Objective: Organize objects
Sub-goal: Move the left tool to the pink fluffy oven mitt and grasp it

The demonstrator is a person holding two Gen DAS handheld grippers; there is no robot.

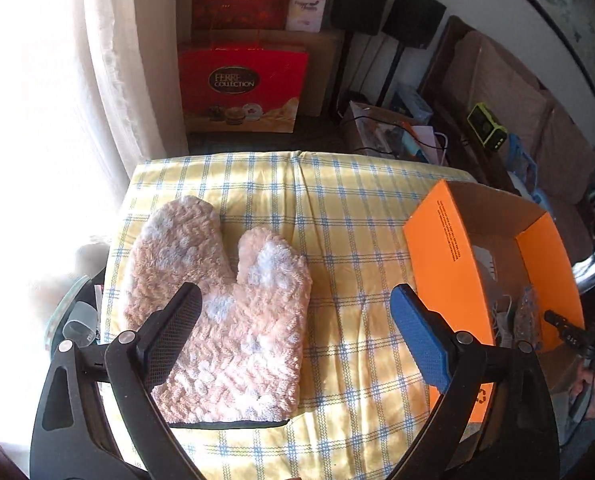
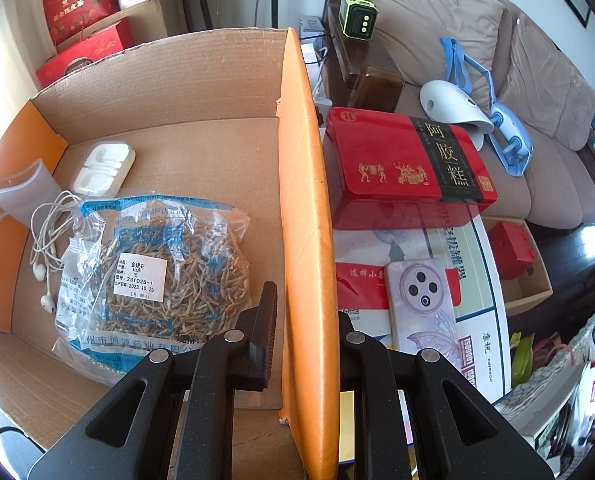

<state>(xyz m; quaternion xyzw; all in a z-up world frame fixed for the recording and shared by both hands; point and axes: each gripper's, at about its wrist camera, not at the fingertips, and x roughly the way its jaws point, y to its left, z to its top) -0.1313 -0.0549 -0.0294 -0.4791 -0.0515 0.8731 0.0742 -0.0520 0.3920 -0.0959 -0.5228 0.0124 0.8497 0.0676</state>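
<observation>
The left tool [image 1: 295,304] is hanging spread wide above the fluffy mitten [image 1: 221,308], which is lying left of the orange box [image 1: 441,264]. The right tool [image 2: 303,320] is clenching the box's wall. Closing too shallow would probably pinch only the checked cloth [image 1: 337,208].

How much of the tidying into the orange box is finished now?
Done: the herb bag, earphones and white case lie in the orange box. In hand: the right gripper clamps the box wall; the left gripper is open over the oven mitt. Left: the mitt.
</observation>
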